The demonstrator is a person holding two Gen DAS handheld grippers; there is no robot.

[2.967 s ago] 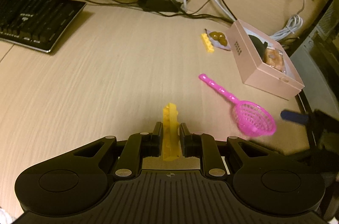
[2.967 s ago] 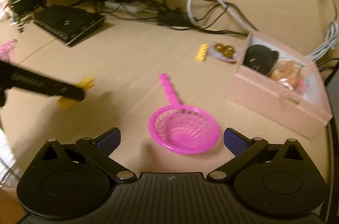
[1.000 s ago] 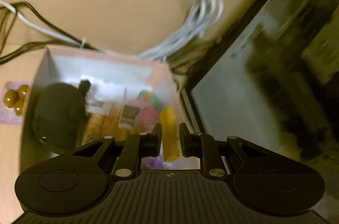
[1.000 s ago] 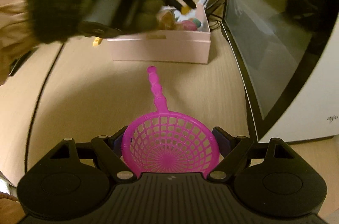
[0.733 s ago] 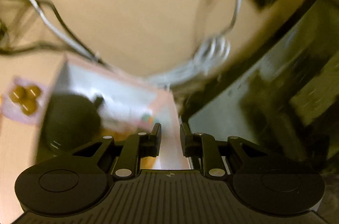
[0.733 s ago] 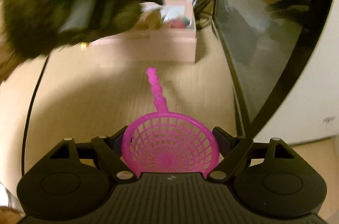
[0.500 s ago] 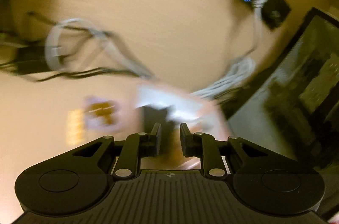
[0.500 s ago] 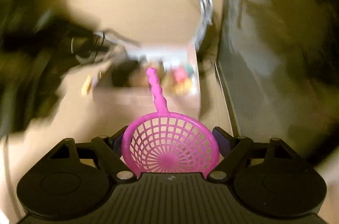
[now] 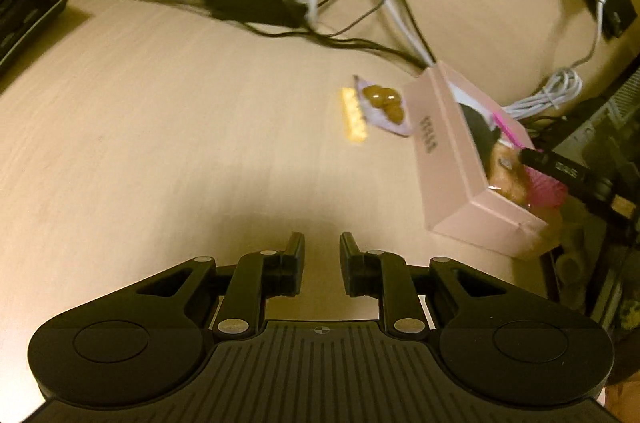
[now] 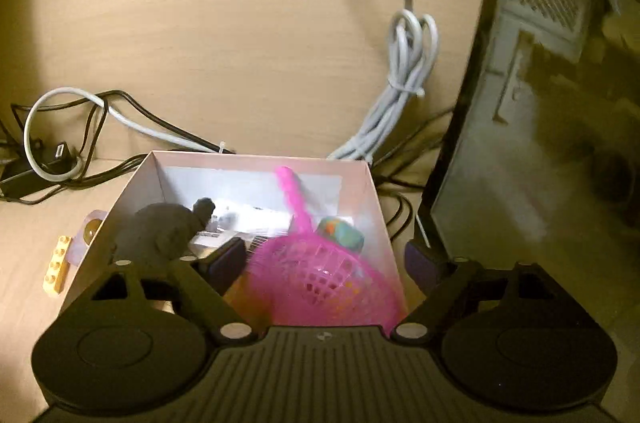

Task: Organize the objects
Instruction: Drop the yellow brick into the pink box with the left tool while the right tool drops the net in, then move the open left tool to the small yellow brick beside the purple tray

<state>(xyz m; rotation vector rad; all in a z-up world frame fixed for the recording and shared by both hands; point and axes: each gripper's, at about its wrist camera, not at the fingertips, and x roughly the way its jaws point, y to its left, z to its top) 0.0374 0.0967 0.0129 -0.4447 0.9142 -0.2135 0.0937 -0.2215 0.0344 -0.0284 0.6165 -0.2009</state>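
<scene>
The right gripper (image 10: 326,259) hung over the pink box (image 10: 376,199), its jaws having just been spreading; the pink strainer (image 10: 320,275) lay between them, no longer pinched, basket in the box and handle leaning on the far wall. Beside it in the box sat a dark plush toy (image 10: 160,231) and a multicoloured ball (image 10: 340,231). The left gripper (image 9: 322,255) was empty, its jaws drawn in to a narrow gap over bare desk (image 9: 160,143), well clear of the box.

Only the left view showed the right gripper's finger (image 9: 560,169) reaching into the box, and the yellow brick (image 9: 353,121) and brown beads (image 9: 386,101) lying just outside the box in full. Only the right view showed the box's contents.
</scene>
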